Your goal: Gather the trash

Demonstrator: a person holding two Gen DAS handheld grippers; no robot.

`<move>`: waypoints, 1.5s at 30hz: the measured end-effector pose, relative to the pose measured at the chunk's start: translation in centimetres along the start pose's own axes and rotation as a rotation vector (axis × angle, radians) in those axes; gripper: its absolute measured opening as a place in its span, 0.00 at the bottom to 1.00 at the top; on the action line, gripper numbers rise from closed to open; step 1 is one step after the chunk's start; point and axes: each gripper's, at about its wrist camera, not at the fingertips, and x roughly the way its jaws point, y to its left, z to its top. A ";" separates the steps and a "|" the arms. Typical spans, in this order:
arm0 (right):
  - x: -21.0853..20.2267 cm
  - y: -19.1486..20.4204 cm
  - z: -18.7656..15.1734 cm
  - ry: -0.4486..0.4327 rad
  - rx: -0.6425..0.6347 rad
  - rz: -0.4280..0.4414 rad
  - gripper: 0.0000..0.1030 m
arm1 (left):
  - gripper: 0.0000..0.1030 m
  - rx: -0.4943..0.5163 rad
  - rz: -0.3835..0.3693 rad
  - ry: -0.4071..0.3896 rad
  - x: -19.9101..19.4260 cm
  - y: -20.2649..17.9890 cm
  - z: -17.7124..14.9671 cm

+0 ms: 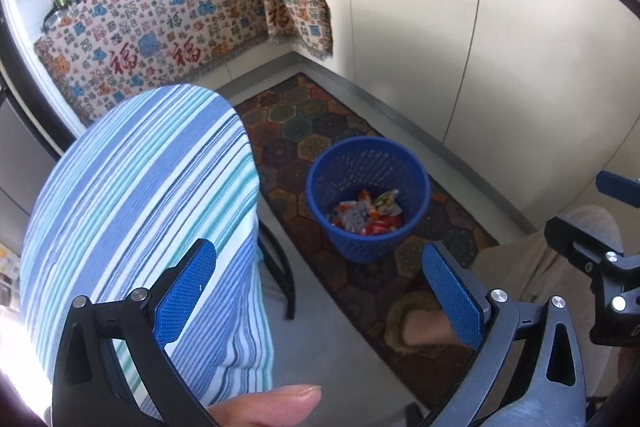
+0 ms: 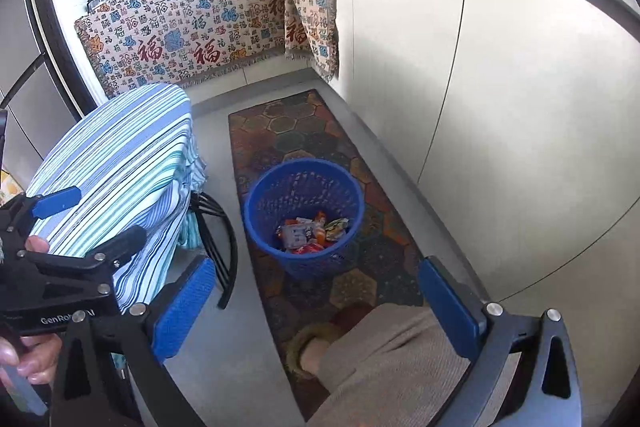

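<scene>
A blue mesh waste basket (image 1: 366,197) (image 2: 306,217) stands on a patterned floor rug. Several crumpled wrappers (image 1: 366,213) (image 2: 310,229) lie in its bottom. My left gripper (image 1: 316,295) is open and empty, held above the floor between the round table and the basket. My right gripper (image 2: 316,311) is open and empty, held over the rug and the person's leg, short of the basket. The left gripper also shows at the left edge of the right wrist view (image 2: 84,219), over the table edge.
A round table with a blue striped cloth (image 1: 140,195) (image 2: 116,171) stands left of the basket on black legs. The hexagon rug (image 2: 288,123) runs along white cabinets (image 2: 500,87). A patterned cloth (image 2: 192,23) hangs from the counter with pans. The person's leg and slipper (image 2: 320,347) are below.
</scene>
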 end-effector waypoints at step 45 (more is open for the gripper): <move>-0.4 2.1 -0.4 0.044 -0.004 -0.001 1.00 | 0.99 -0.048 -0.051 0.013 0.3 0.7 -0.4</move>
